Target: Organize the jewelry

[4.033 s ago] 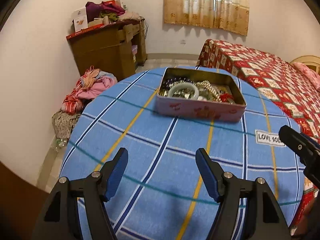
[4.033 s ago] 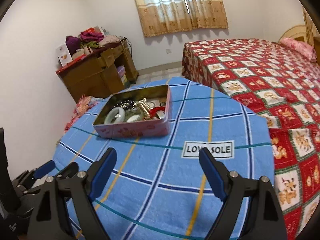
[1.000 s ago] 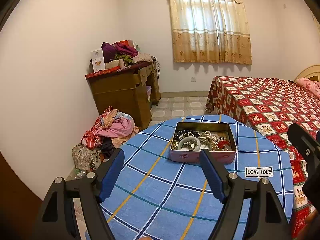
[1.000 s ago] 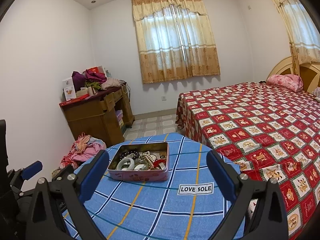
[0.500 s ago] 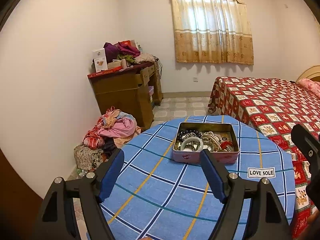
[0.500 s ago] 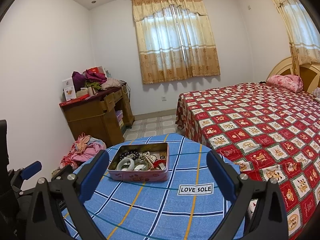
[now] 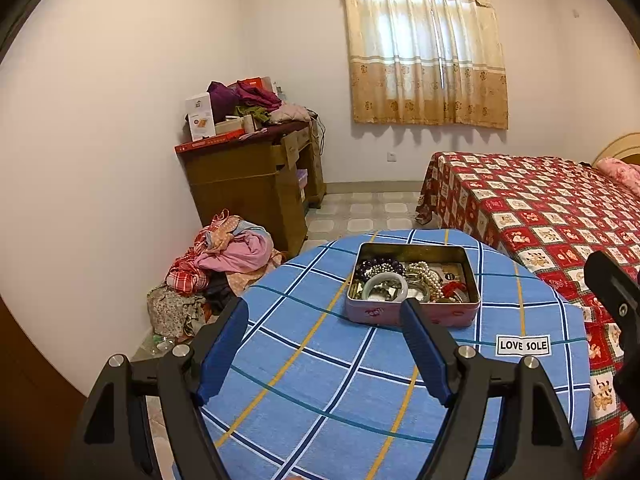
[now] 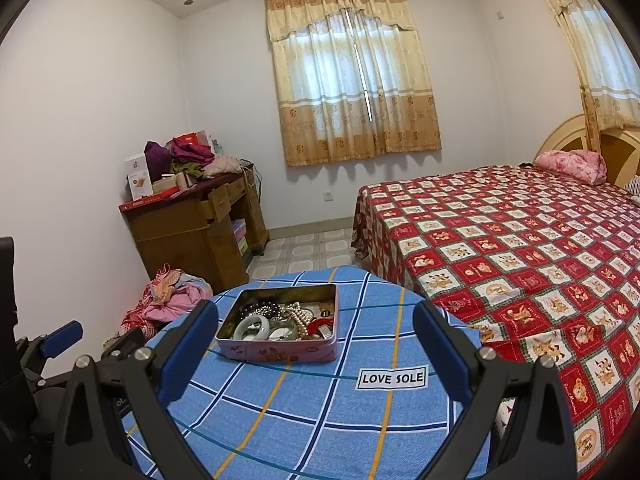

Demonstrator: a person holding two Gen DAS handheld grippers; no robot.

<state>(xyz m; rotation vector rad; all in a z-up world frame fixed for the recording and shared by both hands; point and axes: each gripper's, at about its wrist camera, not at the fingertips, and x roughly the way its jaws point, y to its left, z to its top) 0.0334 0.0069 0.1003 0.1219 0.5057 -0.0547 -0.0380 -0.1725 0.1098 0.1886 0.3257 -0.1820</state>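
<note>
Four seconds earlier both cameras sat low and close over the cloth; by this moment they had pulled back and tipped up, so the whole room opened out and the tin looked far smaller. The left tongs (image 7: 324, 320) were spread wide with nothing between the blue pads, and the right tongs (image 8: 316, 324) likewise gaped, gripping nothing. The pink tin (image 7: 412, 314) sat on the desk (image 7: 304, 396), the round one with the blue checked cloth, at centre frame in the left view, just above and between the tips of the tongs; in the right view it lay centre-left (image 8: 276, 350). Inside it the jewelry (image 7: 404, 278) was heaped: a pale bangle (image 7: 385, 285), dark beads, pearls, something red. The LOVE SOLE label (image 7: 523, 345) lay on the cloth lower right of the tin. The left view caught the clothes pile (image 7: 224, 258) on the floor at left in full, and a black piece of the other tool at its right edge. The right view alone showed the pink pillow (image 8: 572, 164) and headboard at upper right, the ceiling, and a second curtain (image 8: 592, 40), with the left tongs' blue tip at lower left.
</note>
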